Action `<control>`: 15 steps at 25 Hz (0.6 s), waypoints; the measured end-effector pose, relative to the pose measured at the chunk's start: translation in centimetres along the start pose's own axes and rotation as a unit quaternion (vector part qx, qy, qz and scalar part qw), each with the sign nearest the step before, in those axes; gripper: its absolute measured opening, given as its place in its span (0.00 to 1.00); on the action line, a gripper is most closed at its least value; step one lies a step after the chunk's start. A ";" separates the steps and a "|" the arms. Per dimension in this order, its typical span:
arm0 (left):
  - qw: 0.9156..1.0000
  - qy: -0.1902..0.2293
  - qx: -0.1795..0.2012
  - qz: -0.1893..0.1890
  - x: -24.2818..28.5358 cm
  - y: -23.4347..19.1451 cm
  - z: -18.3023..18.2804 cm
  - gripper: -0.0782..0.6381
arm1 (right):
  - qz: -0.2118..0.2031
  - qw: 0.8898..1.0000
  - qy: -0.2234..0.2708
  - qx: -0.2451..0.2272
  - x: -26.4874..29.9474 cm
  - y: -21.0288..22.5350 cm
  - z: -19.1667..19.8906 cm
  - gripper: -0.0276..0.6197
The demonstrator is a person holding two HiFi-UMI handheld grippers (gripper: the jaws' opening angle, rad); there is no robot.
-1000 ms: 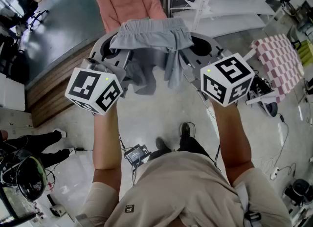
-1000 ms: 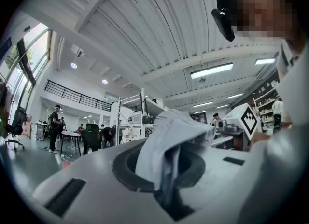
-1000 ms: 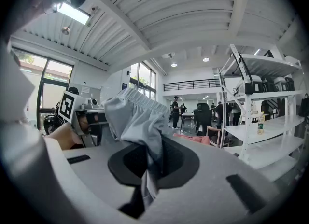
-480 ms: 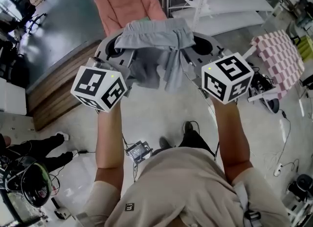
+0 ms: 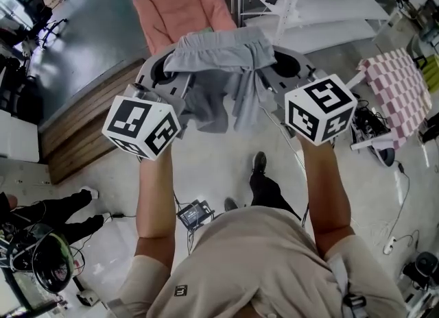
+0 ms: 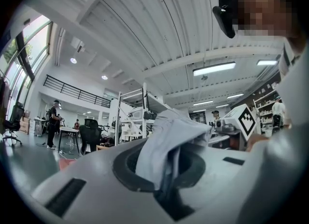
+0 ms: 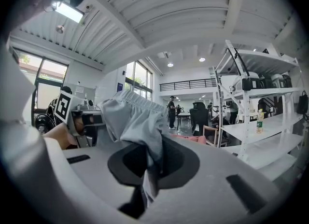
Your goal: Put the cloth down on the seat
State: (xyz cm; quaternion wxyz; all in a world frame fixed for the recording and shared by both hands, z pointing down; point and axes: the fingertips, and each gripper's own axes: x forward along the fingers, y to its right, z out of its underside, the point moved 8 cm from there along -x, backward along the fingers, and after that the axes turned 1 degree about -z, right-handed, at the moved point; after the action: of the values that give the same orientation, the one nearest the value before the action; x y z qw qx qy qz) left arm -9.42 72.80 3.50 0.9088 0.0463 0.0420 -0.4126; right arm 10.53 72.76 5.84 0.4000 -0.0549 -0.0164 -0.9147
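The left gripper (image 6: 165,191) has its fingers closed tight on one end of a light grey fabric cloth (image 5: 218,53) with a gathered waistband. The right gripper (image 7: 144,189) has its fingers closed on the other end. The cloth spans the gap between both pairs of fingers, and its loose part hangs below them. A pink fabric seat (image 5: 180,9) stands beyond the fingertips, with the cloth held in the air short of it.
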 end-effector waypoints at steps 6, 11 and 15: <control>1.000 -0.013 0.007 -0.024 5.2 -2.2 1.1 0.15 | -0.028 1.000 0.005 0.006 3.5 5.7 0.4 0.06; 0.999 -0.013 0.004 -0.044 10.6 -4.1 2.1 0.15 | -0.048 0.999 0.005 0.001 6.5 11.2 0.3 0.06; 0.998 -0.015 0.001 -0.056 14.3 -5.9 2.7 0.15 | -0.059 0.998 0.006 0.000 8.9 15.1 -0.1 0.06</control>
State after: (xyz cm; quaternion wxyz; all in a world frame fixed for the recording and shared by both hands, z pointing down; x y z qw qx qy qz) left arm -4.36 57.96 4.29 0.8849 0.0390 0.0302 -0.4632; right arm 15.59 55.98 6.53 0.3451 -0.0489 -0.0170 -0.9371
